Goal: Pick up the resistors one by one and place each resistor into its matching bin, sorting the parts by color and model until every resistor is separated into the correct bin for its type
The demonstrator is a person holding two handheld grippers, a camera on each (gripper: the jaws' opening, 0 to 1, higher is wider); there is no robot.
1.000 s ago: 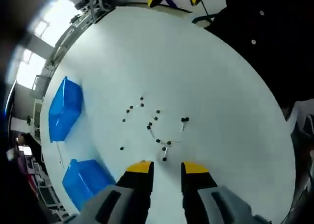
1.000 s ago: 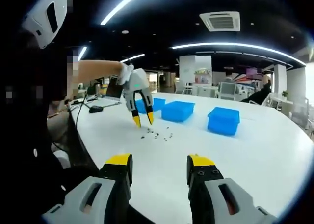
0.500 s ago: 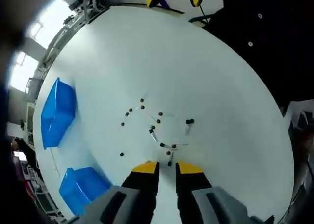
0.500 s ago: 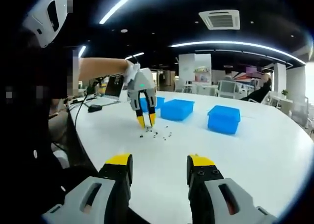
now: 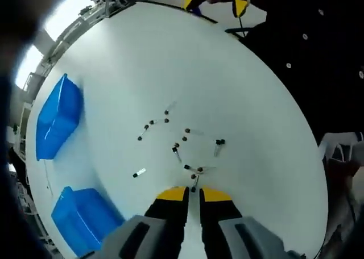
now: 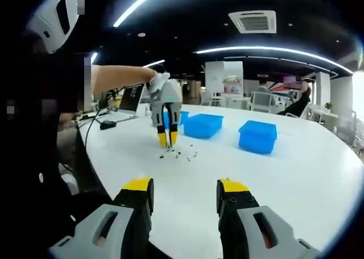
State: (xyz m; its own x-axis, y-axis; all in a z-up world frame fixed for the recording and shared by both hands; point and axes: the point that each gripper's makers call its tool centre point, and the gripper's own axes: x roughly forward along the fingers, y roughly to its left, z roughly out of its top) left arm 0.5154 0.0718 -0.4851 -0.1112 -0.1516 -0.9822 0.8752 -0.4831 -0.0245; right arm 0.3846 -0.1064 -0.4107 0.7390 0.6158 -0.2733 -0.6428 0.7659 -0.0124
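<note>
Left gripper (image 5: 193,194) is pinching nearly closed on one resistor (image 5: 194,182) on the desk (image 5: 239,100); its thin lead risks slipping free.

The left hand-held gripper (image 5: 193,194) points straight down, yellow tips nearly together, held on an outstretched arm (image 6: 116,77). The right hand-held gripper (image 6: 185,192) sits level, jaws wide apart.

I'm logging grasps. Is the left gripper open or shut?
Nearly shut: the left gripper's yellow tips leave a thin gap around a resistor on the table.
</note>
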